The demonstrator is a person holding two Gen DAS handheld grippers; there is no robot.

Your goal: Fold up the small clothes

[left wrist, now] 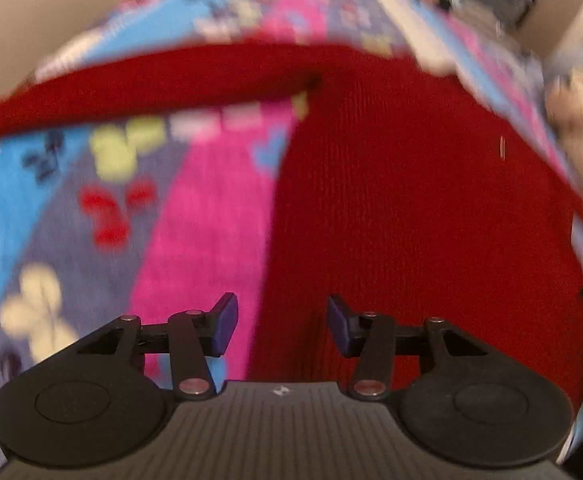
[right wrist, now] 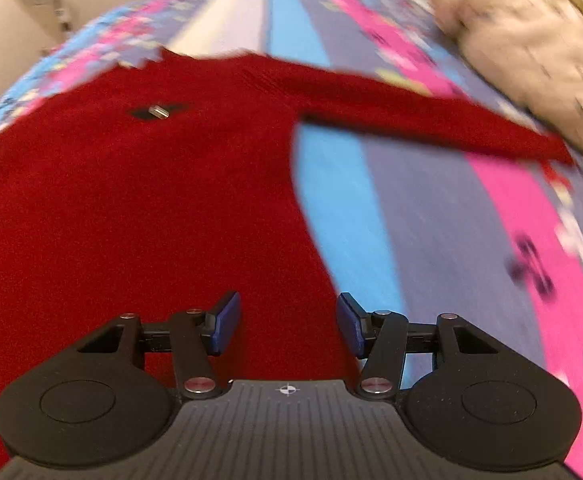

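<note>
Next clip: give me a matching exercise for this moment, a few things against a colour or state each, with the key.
Things:
1. sweater
2. blanket
3. fluffy cloth
4. left gripper

Descriptions:
A. beige, at the far right edge
B. open, nothing between its jaws
C. red, spread flat with sleeves out
D. striped blue, pink and purple, under the garment

Pairs: 1-C, 2-D, 3-A, 4-B

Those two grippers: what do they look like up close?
The left gripper and right gripper look alike: two blue pads on black linkage arms joined by silver rivets, each swinging from a round black disc. Between the discs sits a grey ribbed plate with a small white crosshair mark. No cables or sleeves show.
</note>
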